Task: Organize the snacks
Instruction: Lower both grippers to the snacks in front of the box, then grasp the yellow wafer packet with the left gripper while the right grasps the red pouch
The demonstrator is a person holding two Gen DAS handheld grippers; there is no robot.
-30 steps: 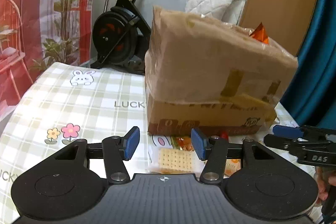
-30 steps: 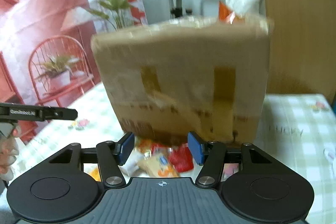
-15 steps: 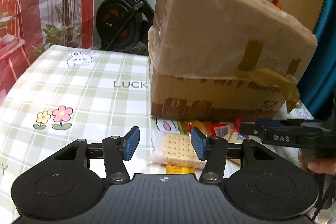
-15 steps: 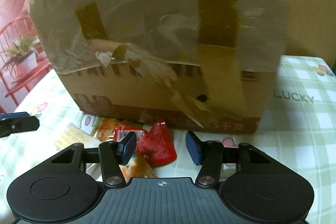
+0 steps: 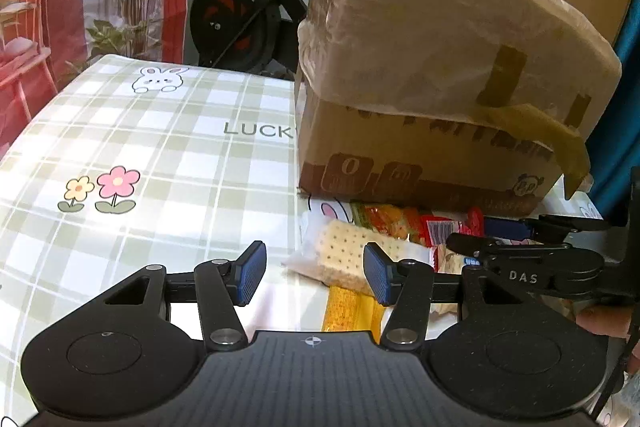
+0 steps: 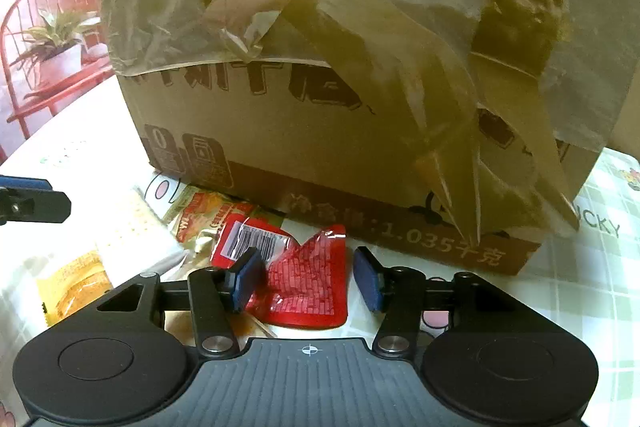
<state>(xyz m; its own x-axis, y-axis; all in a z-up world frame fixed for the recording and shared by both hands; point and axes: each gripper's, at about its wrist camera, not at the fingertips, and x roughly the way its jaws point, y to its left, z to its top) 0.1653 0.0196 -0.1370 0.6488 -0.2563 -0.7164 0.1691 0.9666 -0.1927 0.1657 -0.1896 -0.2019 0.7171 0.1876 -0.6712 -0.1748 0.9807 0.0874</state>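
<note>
A heap of snack packets lies on the table in front of a taped cardboard box [image 5: 420, 147] [image 6: 320, 131]. My left gripper [image 5: 314, 273] is open, just above a clear pack of crackers [image 5: 352, 251] and a yellow packet [image 5: 348, 307]. My right gripper [image 6: 306, 279] is open with its jaws on either side of a red packet [image 6: 308, 279] with a barcode. An orange-and-green packet [image 6: 200, 211] lies behind it. The right gripper also shows in the left wrist view [image 5: 480, 231], low over the heap.
The table has a green checked cloth [image 5: 140, 155] with flowers and a rabbit printed on it. Loose brown tape [image 6: 400, 87] hangs off the box's front. An exercise bike [image 5: 240, 15] stands behind the table. The left gripper's tip [image 6: 28, 195] shows at the right wrist view's left edge.
Both grippers have moved forward and down towards the snack heap beside the box. The right gripper's jaws now straddle the red packet. Both stay open.
</note>
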